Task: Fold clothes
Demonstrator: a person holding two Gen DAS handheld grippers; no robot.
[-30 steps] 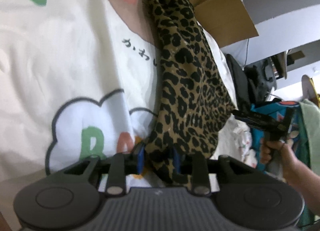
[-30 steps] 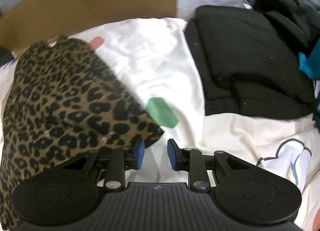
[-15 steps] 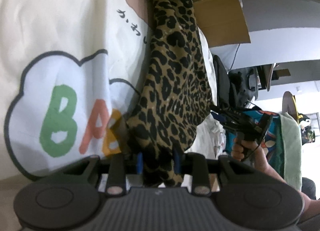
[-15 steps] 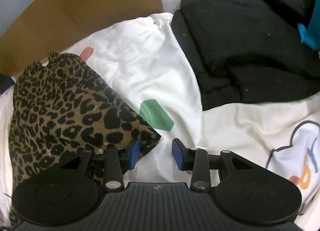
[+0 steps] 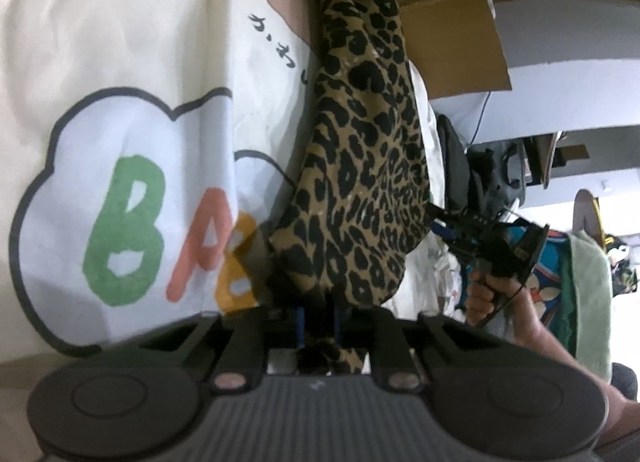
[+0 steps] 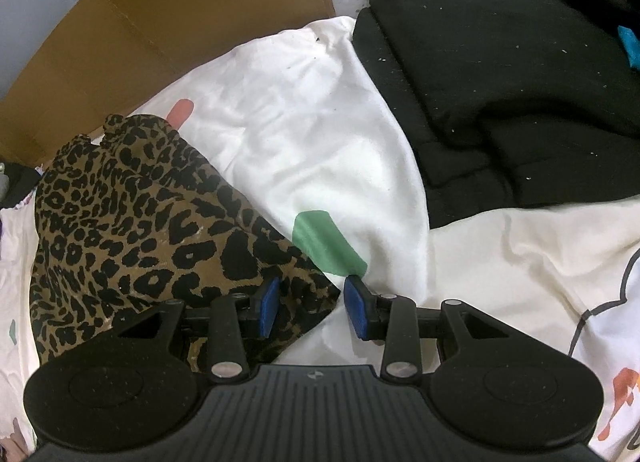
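The white sheet (image 5: 120,61) bears coloured letters "BAB" and unreadable black handwritten characters.

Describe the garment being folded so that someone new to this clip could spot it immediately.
Start at the white printed sheet covering the surface, in front of the cardboard box. On its left lies the leopard-print garment, pinched by the left gripper. Unlike the plain black clothes nearby, it is tan with black spots.

Our left gripper (image 5: 319,322) has its blue pads drawn close together, pinching leopard-print fabric (image 5: 360,165) between them. Our right gripper (image 6: 312,308) stands with its jaws spread wide, nothing clamped, its left pad over a corner of that fabric. From the left wrist view, our right hand (image 5: 496,298) wraps the right gripper's handle, bare forearm trailing behind.
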